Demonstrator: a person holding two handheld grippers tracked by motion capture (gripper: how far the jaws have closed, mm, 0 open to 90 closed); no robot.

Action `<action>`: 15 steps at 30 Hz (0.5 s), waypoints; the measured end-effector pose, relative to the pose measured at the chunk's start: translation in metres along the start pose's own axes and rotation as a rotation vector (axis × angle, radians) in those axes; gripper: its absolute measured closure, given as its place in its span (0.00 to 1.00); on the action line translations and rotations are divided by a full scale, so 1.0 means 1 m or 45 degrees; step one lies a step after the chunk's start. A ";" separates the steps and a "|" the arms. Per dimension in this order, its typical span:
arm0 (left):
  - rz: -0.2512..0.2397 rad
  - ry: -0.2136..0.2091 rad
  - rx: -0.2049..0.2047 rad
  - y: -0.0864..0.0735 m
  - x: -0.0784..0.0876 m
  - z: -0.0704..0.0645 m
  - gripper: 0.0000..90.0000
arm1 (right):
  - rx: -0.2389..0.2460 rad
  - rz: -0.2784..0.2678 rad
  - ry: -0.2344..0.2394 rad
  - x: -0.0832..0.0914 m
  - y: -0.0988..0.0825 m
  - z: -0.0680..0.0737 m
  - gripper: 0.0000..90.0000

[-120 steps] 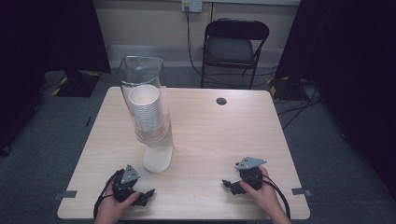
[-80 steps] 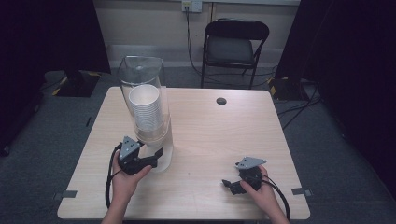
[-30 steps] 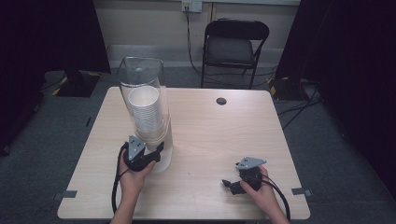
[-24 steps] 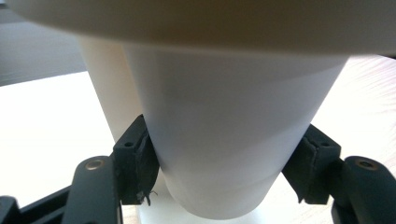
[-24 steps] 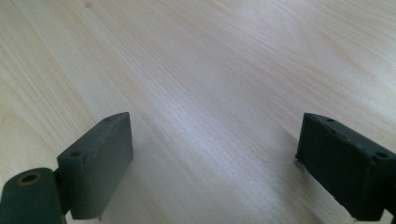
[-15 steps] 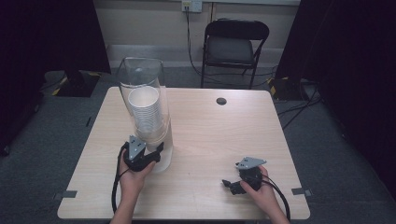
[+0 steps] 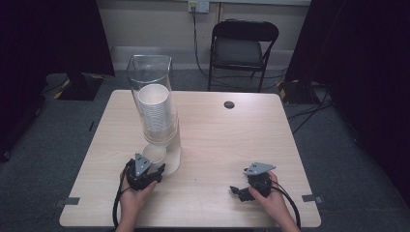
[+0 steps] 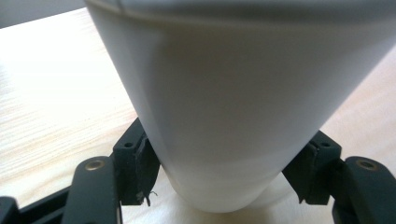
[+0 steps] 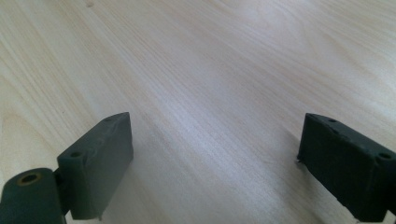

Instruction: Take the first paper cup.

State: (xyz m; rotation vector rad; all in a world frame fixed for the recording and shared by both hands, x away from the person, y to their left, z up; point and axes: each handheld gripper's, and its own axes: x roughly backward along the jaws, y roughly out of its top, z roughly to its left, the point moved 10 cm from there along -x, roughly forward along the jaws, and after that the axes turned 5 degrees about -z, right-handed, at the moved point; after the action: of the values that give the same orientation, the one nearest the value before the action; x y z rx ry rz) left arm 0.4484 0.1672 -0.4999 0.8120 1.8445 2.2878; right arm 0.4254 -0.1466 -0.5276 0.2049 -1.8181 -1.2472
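A person sits at the near edge of a pale wooden table [image 7: 227,140], with a two-jaw gripper in each hand. Places below are given relative to the clear cup dispenser [image 7: 153,116], a tall transparent tube that stands upright on the left half of the table.

Nearest the person and well to the right of the dispenser, the right gripper [image 7: 240,191] rests low over bare table. In the right gripper view its two black jaws are spread wide apart, with wood grain and nothing else between them.

At the foot of the dispenser, on its near side, the left gripper [image 7: 157,170] is held in the person's left hand [image 7: 134,199]. Its jaws point into the dispenser's base. In the left gripper view they pinch the bottom white paper cup [image 8: 233,107], one black pad pressed on each side of the cup's narrow lower end. The cup stands upright, widening upward, its base just above the table. From above, this cup shows as a pale round shape at the bottom opening of the dispenser, directly ahead of the left gripper.

Higher inside the dispenser sits a stack of white paper cups [image 7: 155,112], nested together with the open mouth of the top one facing up.

Beyond the dispenser, toward the far edge of the table, is a small round dark hole [image 7: 229,104]. Behind the table stands a black folding chair [image 7: 244,48] against a light wall.
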 end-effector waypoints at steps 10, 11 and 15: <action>0.032 -0.022 0.028 -0.020 0.013 0.010 0.38 | 0.003 0.000 0.002 0.000 0.000 0.000 0.11; 0.032 -0.022 0.028 -0.020 0.013 0.010 0.37 | 0.003 0.000 0.002 0.000 0.000 0.000 0.11; 0.037 0.003 0.074 -0.024 0.018 0.021 0.37 | 0.004 0.000 0.001 0.000 0.000 0.000 0.11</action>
State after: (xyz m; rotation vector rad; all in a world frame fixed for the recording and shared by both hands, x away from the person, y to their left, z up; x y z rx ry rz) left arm 0.4366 0.1995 -0.5133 0.8497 1.9216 2.2623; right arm 0.4257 -0.1467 -0.5275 0.2071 -1.8197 -1.2445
